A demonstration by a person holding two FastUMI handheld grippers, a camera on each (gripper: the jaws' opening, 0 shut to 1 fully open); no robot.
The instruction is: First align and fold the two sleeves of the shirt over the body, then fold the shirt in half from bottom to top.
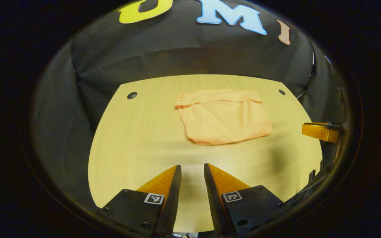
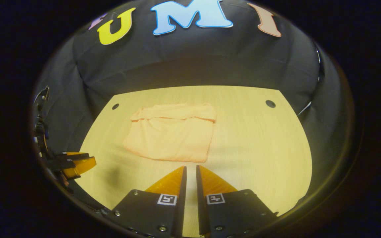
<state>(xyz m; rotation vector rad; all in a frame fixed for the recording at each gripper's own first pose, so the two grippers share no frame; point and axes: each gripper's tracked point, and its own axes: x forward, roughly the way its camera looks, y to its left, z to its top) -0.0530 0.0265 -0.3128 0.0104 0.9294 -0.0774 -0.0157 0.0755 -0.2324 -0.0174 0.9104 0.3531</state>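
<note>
In the left gripper view, the left hand-held gripper point(image 1: 192, 172) hovers over the counter point(image 1: 134, 138), its fingers spread a little and pinching nothing. The folded shirt point(image 1: 223, 117) lies ahead, slightly right, well apart from the fingertips. The right hand-held gripper point(image 1: 321, 131) pokes in far right.

In the right gripper view, the right hand-held gripper point(image 2: 190, 172) has its fingers nearly pressed together, a thin gap between, empty. The shirt point(image 2: 172, 132) lies just ahead, slightly left. The left hand-held gripper point(image 2: 78, 165) sits at the far left edge.
</note>
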